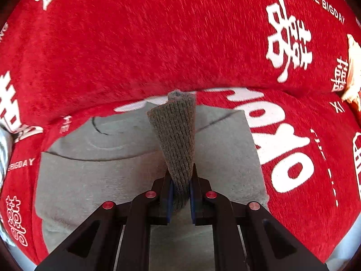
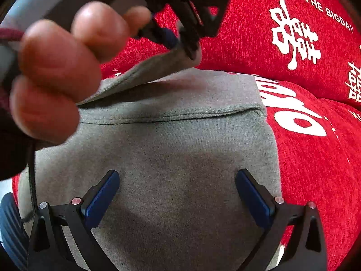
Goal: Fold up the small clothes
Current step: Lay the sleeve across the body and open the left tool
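1. Grey garment (image 2: 180, 144): your landmark. It lies flat on the red cover (image 1: 140, 40), which is printed with white characters and "THE BIGDAY", and a folded edge runs across the garment's far half.
2. Ribbed cuff (image 1: 178, 140): darker grey knit, part of the garment, lifted above its flat body. It rises from your left tool toward the seam of the red cover beyond the garment.
3. Left gripper (image 1: 181, 194): its blue pads are pressed together on the near end of the ribbed cuff, above the garment's middle.
4. Right gripper (image 2: 177, 194): fingers spread wide with nothing between them, low over the near half of the garment. You cannot tell from the right wrist view whether the tips touch the cloth.
5. Your left hand (image 2: 56, 76): seen by the right camera above the garment's far left part, wrapped around the other tool's handle.
6. Cream object (image 1: 353, 72): on the red cover, well to the right of the garment; too cropped to identify.
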